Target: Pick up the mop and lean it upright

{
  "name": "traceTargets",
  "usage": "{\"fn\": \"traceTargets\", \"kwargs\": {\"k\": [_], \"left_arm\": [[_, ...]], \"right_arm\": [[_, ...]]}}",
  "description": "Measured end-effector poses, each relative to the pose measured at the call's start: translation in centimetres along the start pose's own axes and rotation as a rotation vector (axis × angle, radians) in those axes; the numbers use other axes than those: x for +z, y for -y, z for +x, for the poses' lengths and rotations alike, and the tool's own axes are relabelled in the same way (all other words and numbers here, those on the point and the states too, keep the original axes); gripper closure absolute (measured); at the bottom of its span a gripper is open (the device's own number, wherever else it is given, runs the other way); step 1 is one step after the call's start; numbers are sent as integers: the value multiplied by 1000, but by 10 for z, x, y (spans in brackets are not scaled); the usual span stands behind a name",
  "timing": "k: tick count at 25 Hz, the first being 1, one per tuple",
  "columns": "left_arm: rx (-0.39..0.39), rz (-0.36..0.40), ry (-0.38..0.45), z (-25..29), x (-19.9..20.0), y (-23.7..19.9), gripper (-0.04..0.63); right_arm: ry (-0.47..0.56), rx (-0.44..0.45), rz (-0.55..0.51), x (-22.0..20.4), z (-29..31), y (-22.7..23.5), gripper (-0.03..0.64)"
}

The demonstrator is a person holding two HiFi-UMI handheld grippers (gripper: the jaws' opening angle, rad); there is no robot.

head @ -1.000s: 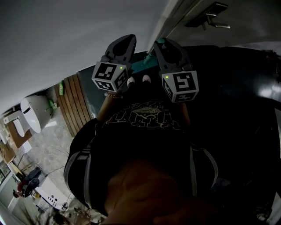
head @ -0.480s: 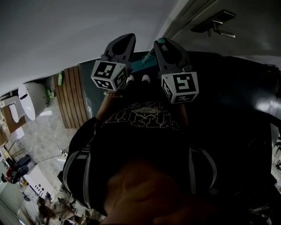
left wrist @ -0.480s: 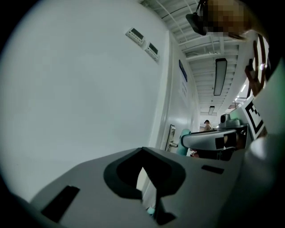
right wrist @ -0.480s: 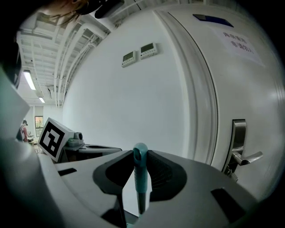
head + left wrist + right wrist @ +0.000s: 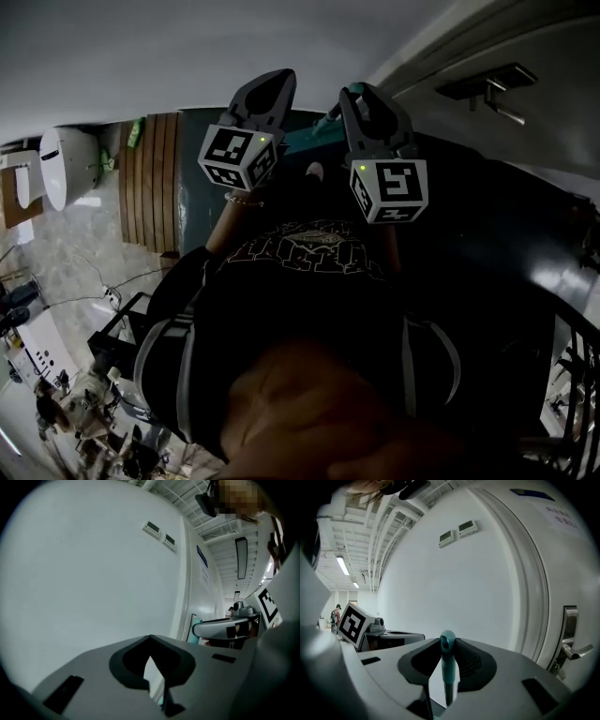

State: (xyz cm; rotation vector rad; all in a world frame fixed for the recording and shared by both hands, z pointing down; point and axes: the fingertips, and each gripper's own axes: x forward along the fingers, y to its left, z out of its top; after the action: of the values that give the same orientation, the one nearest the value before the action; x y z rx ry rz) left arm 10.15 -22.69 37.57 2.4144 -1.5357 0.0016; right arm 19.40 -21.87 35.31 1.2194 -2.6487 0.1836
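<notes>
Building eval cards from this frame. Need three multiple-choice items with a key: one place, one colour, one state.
1. In the right gripper view, the door handle sits:
A) right of the tongs
B) left of the tongs
C) between the tongs

2. The mop handle is:
A) red
B) teal
C) yellow

3. The right gripper is:
A) open and empty
B) lying on the floor
C) shut on the mop handle

Key:
1 A, it shows near the picture's right edge.
2 B, the shaft is plainly teal.
3 C, the tongs clamp the shaft between them.
</notes>
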Motion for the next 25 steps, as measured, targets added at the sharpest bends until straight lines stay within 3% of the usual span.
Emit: {"fn": "traceTargets", "kwargs": {"k": [6,16,25], "left_arm": [[-5,-6,6,-21,5,-40,558],[-70,13,-22,-73,19,-124,558],[-121,37,-46,-111,19,-174,558]], "right_arm": [[1,-19,1,6,22,-23,512],[-12,-137,21,14,64,-89,512],[41,-186,61,22,93,-139,512]]}}
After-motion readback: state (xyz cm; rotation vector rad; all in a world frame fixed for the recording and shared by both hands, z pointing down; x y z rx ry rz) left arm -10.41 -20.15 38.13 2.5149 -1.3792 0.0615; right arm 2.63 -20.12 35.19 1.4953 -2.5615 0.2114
